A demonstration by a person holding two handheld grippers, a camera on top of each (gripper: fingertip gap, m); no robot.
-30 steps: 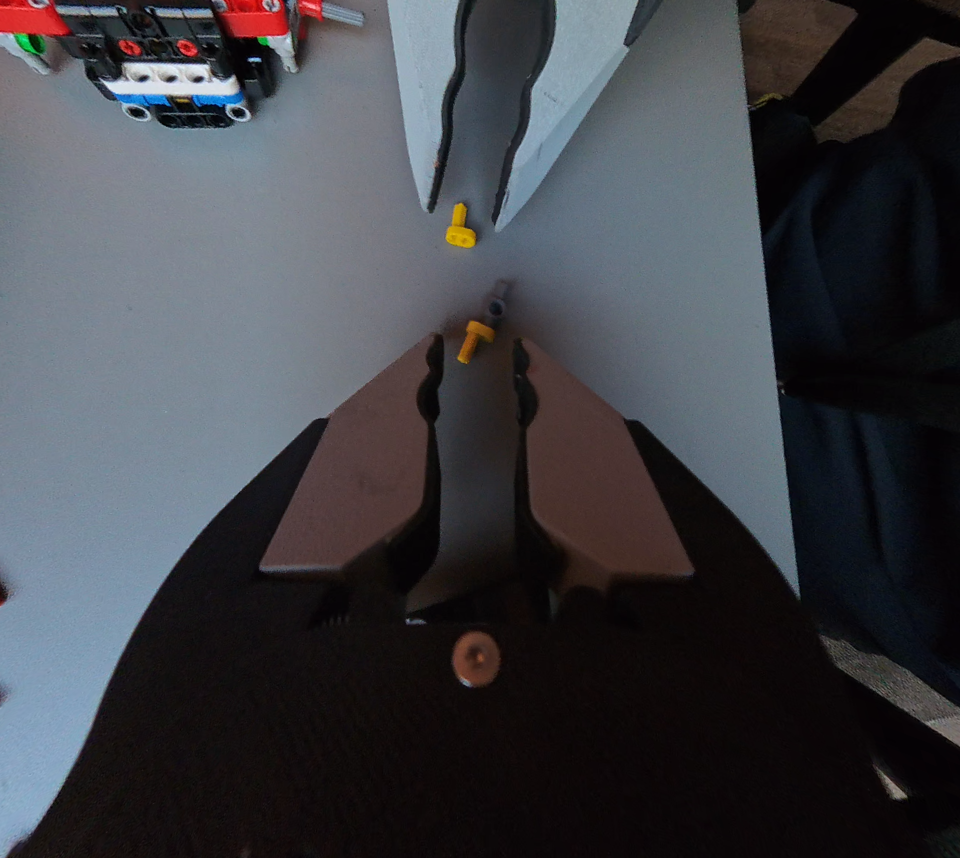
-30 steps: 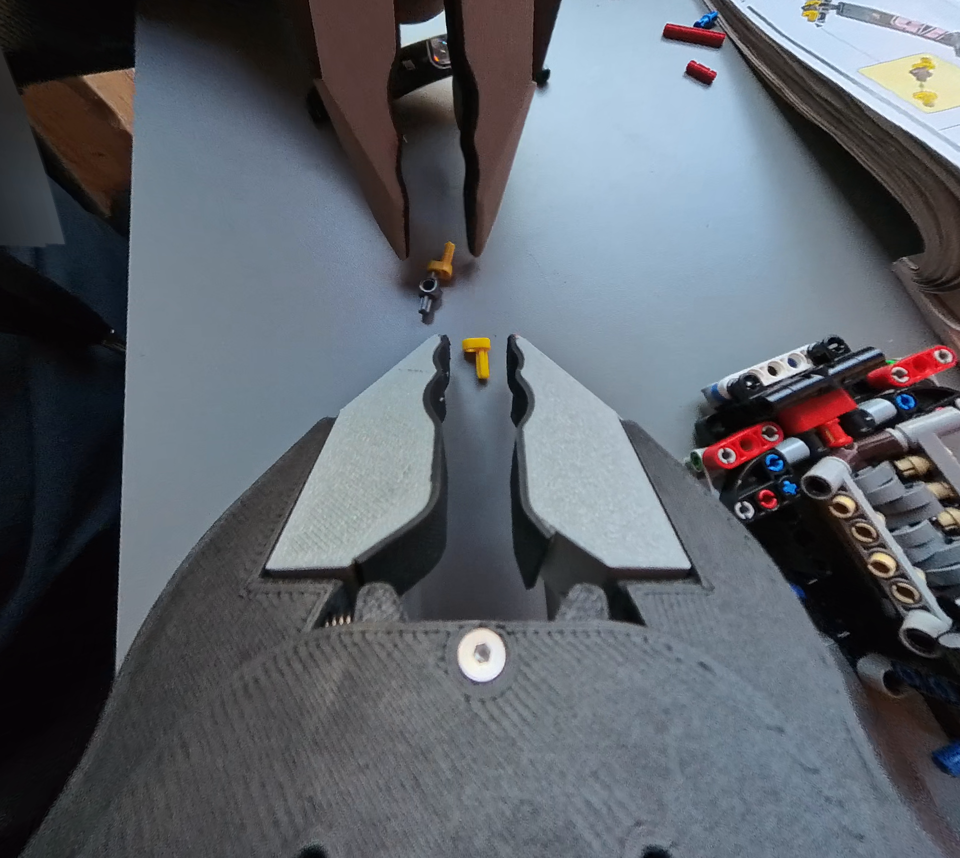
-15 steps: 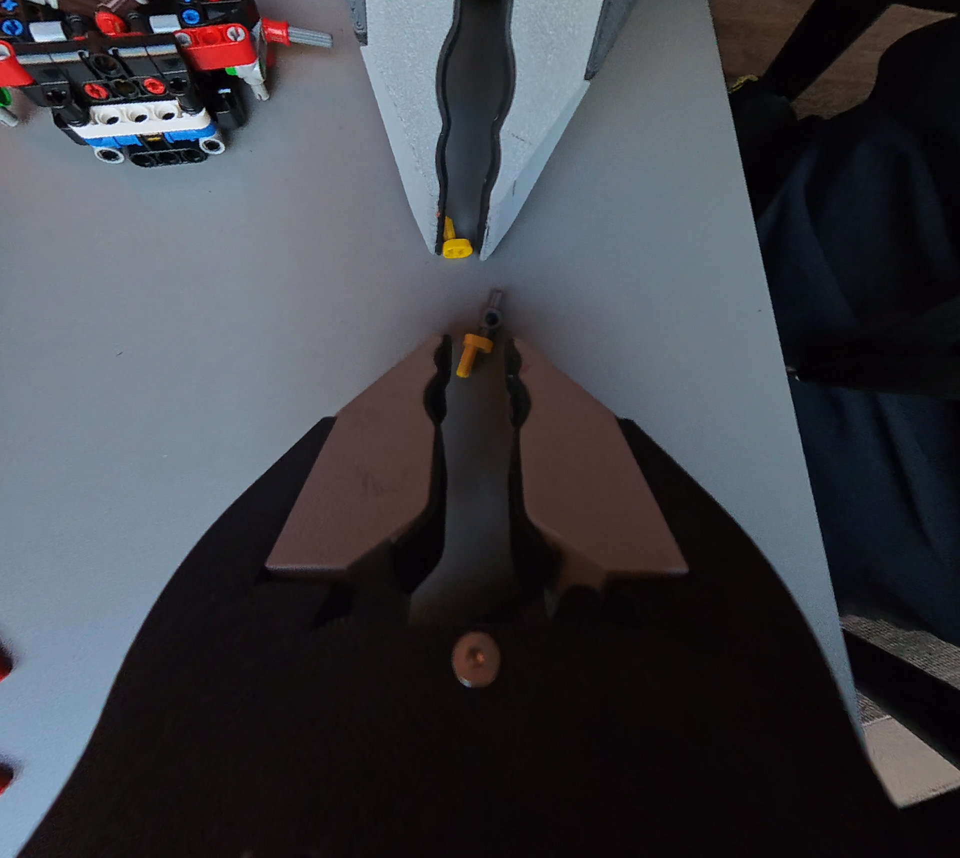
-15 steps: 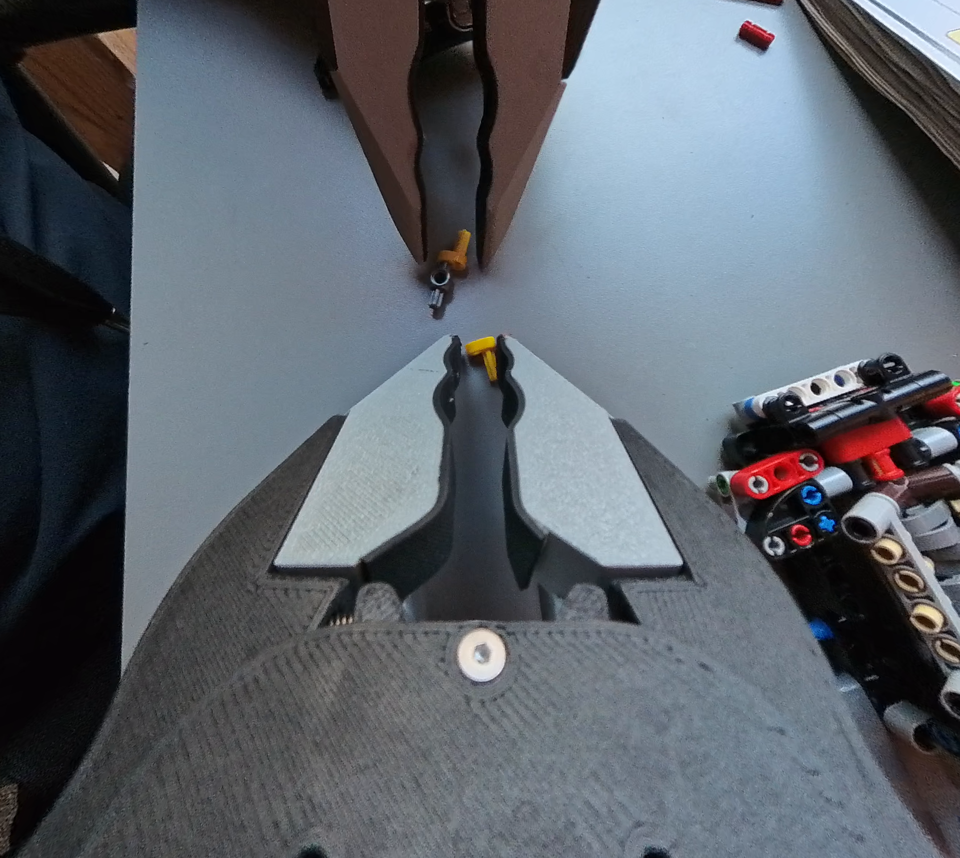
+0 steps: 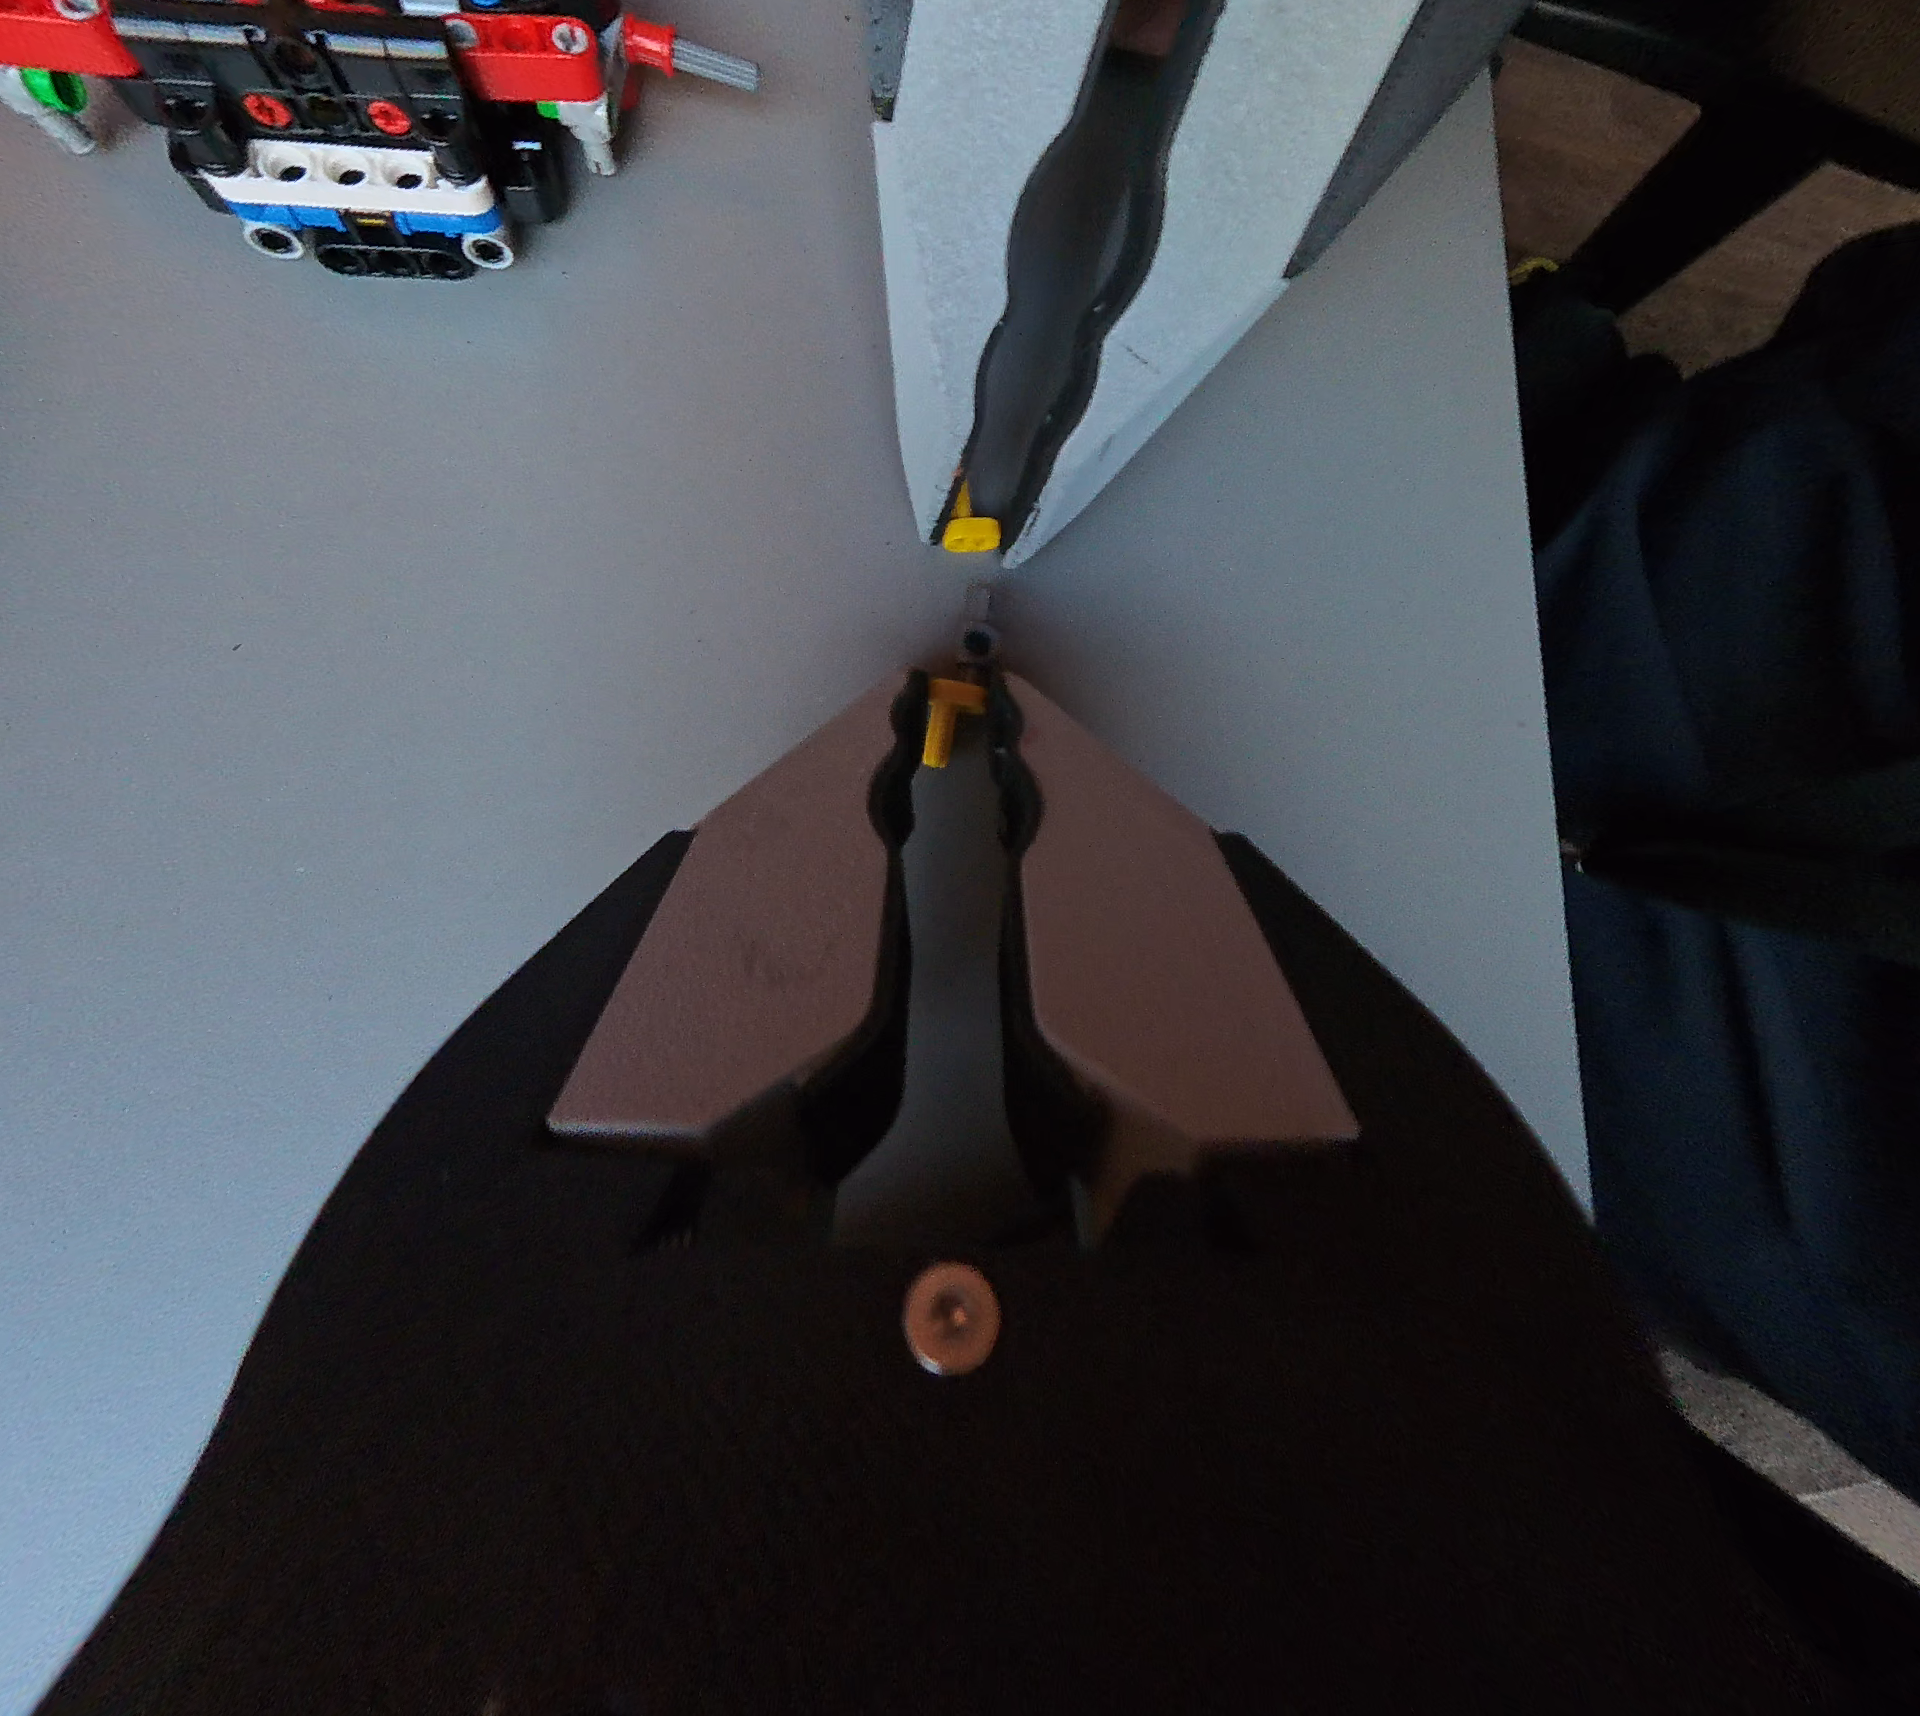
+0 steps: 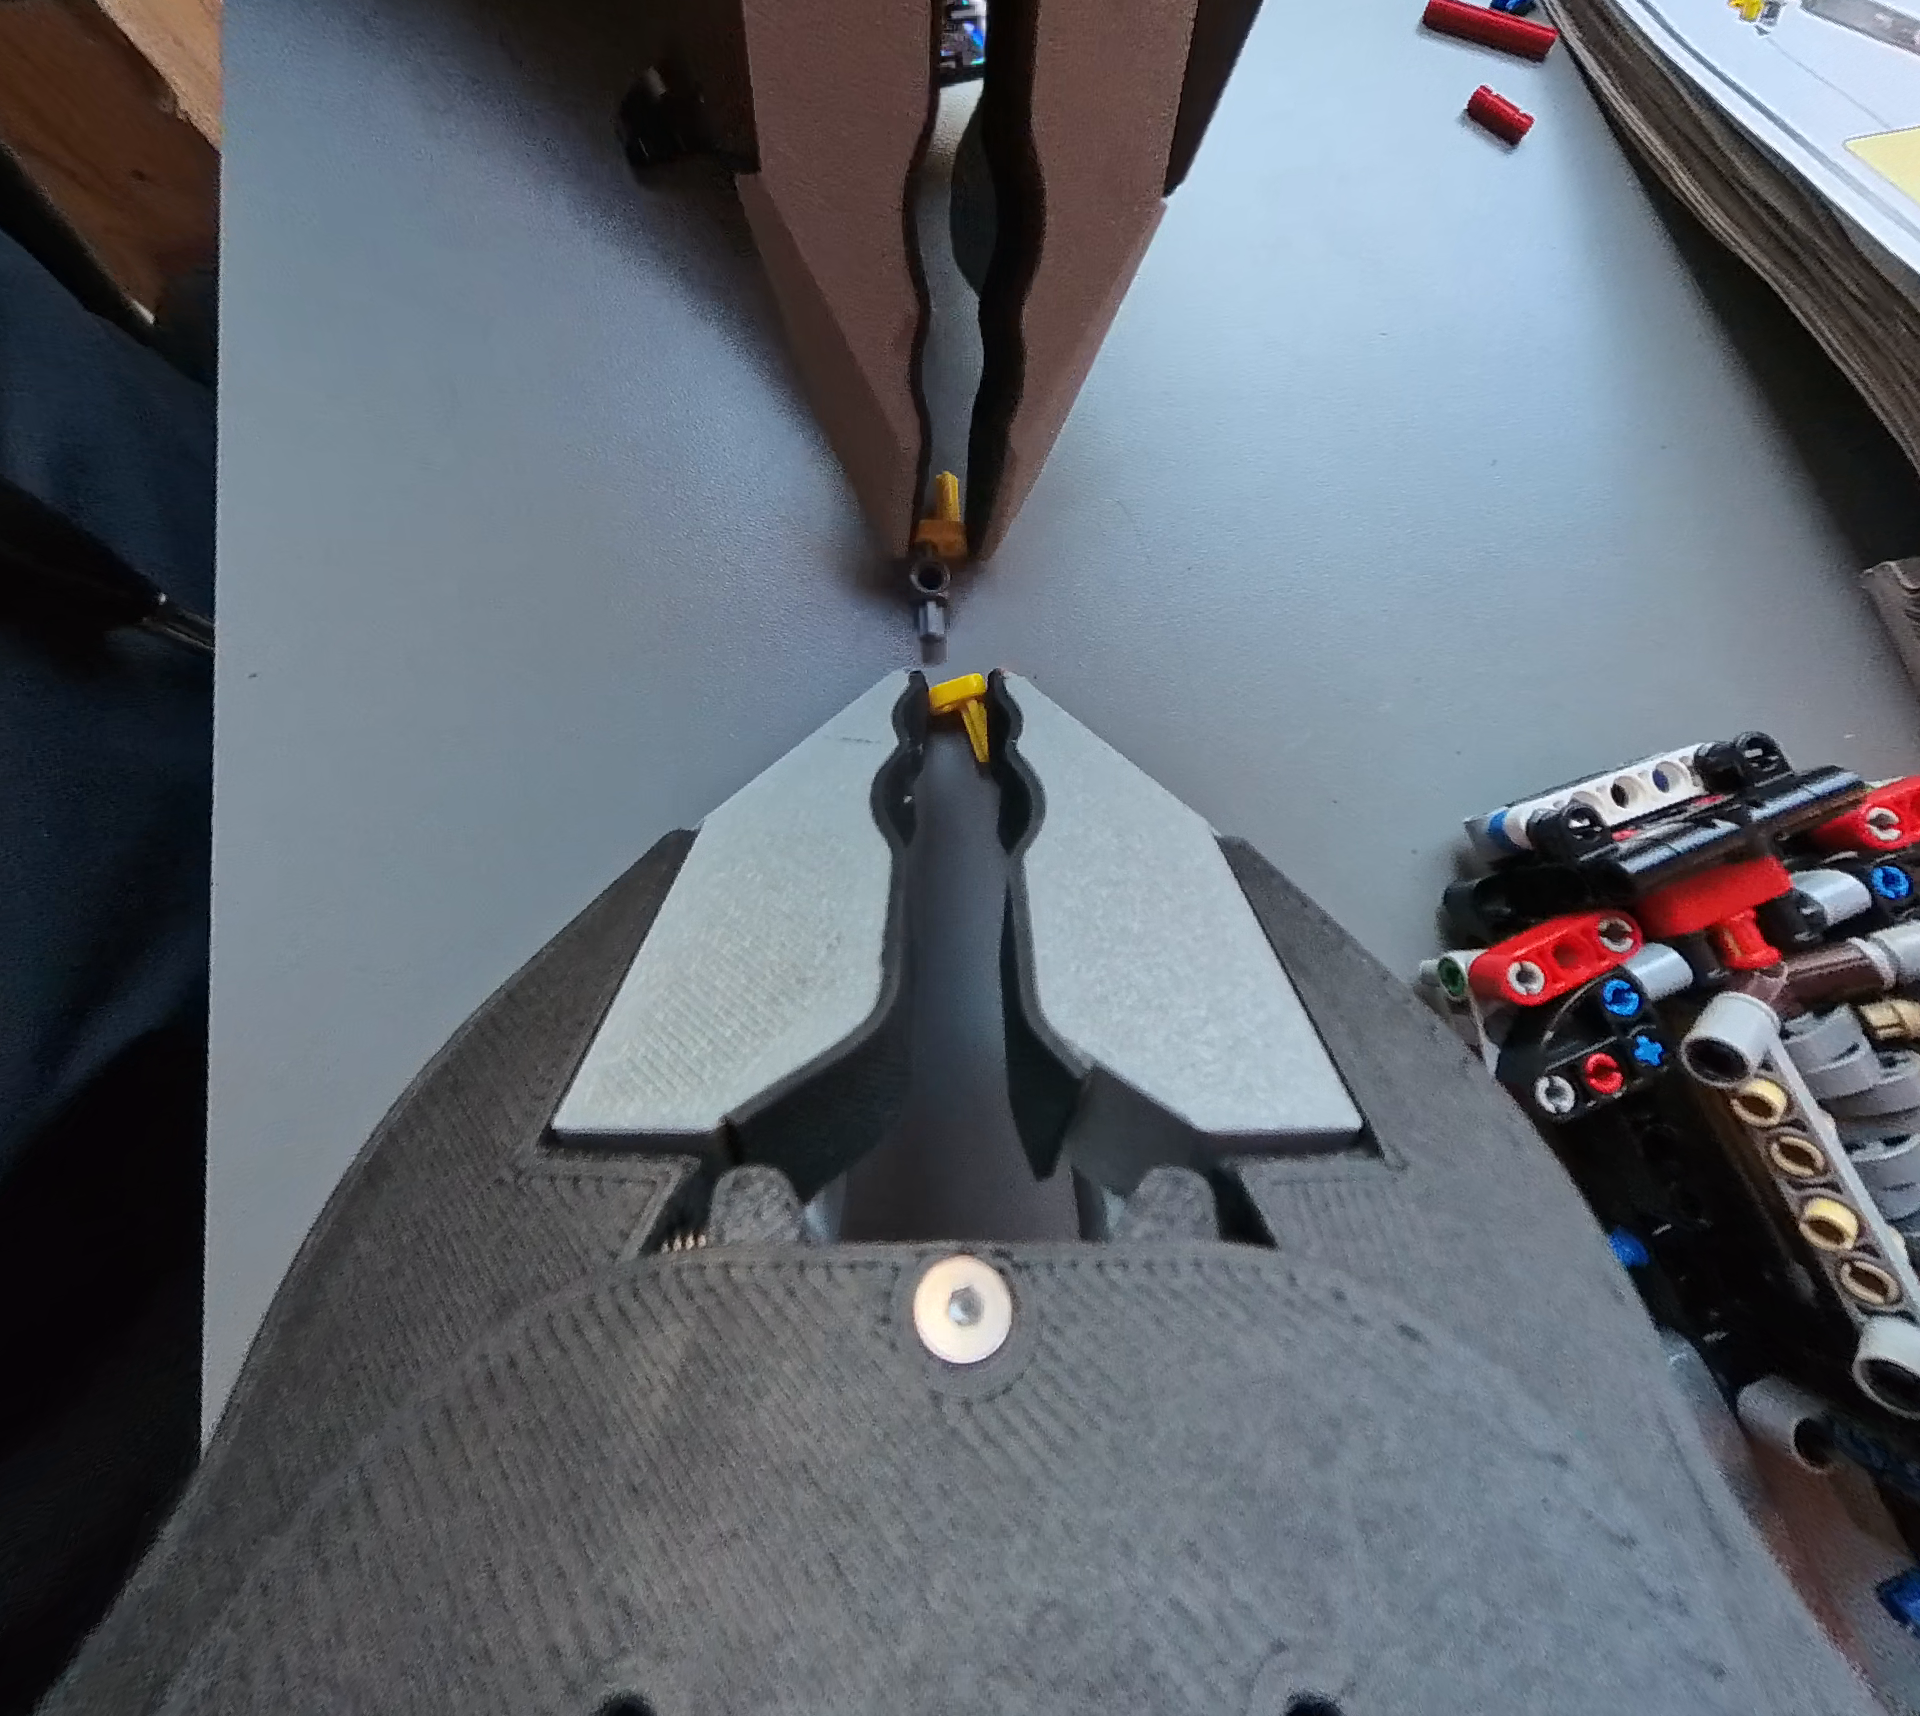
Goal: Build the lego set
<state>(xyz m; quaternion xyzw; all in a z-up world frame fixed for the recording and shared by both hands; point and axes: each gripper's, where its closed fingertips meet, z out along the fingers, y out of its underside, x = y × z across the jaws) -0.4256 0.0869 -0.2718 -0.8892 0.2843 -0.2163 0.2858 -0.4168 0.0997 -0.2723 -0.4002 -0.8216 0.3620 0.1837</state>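
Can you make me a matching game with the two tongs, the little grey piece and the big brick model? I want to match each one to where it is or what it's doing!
Things:
1. Left tongs
2. Right tongs
3. Small dark grey connector
4. Big brick model

Descriptions:
A. Stands on the grey table, off to one side
B. Brown fingers pinch an orange-yellow pin
C. Sticks out in front of the orange-yellow pin
D. Grey fingers pinch a bright yellow pin

Pairs: 1-B, 2-D, 3-C, 4-A

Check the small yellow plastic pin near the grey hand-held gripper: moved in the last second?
Yes. The small yellow plastic pin lay on the grey table; it is now clamped between the grey hand-held gripper's tips.
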